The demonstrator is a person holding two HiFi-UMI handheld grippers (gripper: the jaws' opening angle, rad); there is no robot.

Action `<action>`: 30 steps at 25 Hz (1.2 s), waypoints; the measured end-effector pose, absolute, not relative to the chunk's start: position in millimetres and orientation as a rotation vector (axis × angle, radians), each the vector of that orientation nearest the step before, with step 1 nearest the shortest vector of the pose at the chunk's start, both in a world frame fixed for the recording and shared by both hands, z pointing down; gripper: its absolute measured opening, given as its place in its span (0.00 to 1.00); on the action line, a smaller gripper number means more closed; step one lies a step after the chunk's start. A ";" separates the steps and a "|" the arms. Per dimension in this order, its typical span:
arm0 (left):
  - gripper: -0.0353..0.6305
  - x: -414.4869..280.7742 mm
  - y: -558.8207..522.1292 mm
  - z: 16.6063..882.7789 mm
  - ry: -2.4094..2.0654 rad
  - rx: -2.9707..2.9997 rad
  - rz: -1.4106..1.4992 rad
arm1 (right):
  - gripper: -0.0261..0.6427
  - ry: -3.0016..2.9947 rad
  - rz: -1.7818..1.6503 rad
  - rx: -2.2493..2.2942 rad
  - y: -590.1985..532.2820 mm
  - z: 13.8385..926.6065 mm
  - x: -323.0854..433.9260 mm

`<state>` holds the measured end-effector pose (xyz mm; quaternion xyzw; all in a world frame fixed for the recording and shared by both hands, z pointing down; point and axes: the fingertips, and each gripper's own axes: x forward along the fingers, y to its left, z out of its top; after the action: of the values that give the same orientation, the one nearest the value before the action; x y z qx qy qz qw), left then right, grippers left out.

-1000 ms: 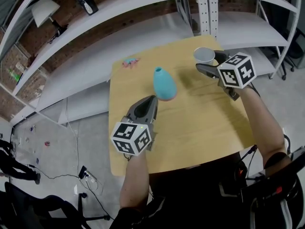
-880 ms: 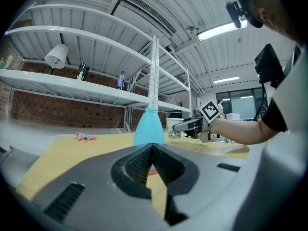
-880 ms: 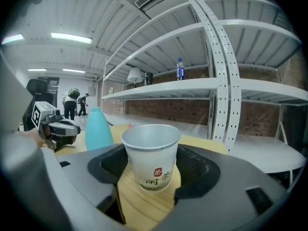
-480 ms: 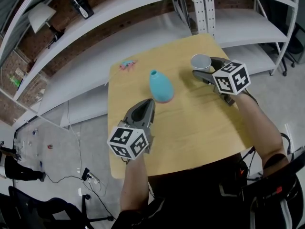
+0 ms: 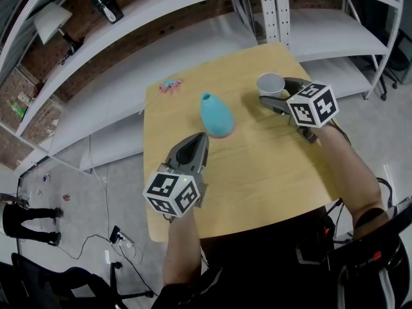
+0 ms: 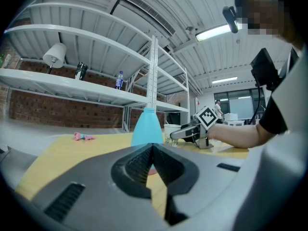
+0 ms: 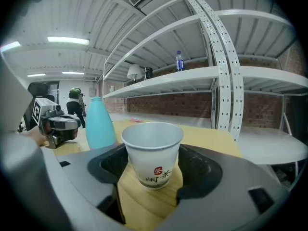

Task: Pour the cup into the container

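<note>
A white paper cup (image 5: 271,82) (image 7: 152,150) with red print stands upright on the wooden table (image 5: 270,166), at its far right. My right gripper (image 5: 276,89) (image 7: 154,154) is open, one jaw on each side of the cup, and wood shows beside the cup's base. The container, a teal narrow-necked vase (image 5: 216,115) (image 6: 147,127) (image 7: 99,123), stands upright at mid-table, left of the cup. My left gripper (image 5: 204,136) (image 6: 153,146) is shut on nothing and hovers just in front of the vase, pointing at it.
A small pink object (image 5: 170,84) lies near the table's far left corner. White metal shelving (image 5: 309,24) runs behind the table, with an upright post (image 7: 219,57) close behind the cup. A person (image 5: 29,222) stands far off on the floor at left.
None apart from a slight shift of the head camera; both grippers, the cup and the vase keep their places.
</note>
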<state>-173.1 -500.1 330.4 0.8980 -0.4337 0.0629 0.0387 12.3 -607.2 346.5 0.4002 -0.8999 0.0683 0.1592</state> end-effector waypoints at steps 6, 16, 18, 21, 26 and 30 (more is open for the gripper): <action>0.05 -172.9 -500.1 331.6 -1.330 2.753 0.193 | 0.52 -2.550 0.158 1.122 -603.0 347.8 14.3; 0.05 -174.4 -500.8 332.5 -1.329 2.752 0.192 | 0.56 -2.562 0.156 1.153 -571.9 328.2 30.9; 0.05 -172.9 -500.9 333.0 -1.323 2.755 0.193 | 0.55 -2.576 0.161 1.157 -562.1 327.1 33.2; 0.05 -174.8 -501.4 331.8 -1.327 2.754 0.193 | 0.55 -2.601 0.160 1.161 -552.6 324.9 29.8; 0.05 -176.4 -500.3 330.7 -1.351 2.739 0.187 | 0.53 -2.657 0.157 1.120 -534.2 325.0 16.5; 0.05 -173.4 -500.2 332.3 -1.345 2.738 0.192 | 0.31 -2.695 0.115 1.094 -521.7 320.5 9.7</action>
<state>-173.4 -500.2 332.3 0.8949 -0.4397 0.0629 0.0425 9.7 -521.7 320.5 0.3734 -0.9197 0.0393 0.1149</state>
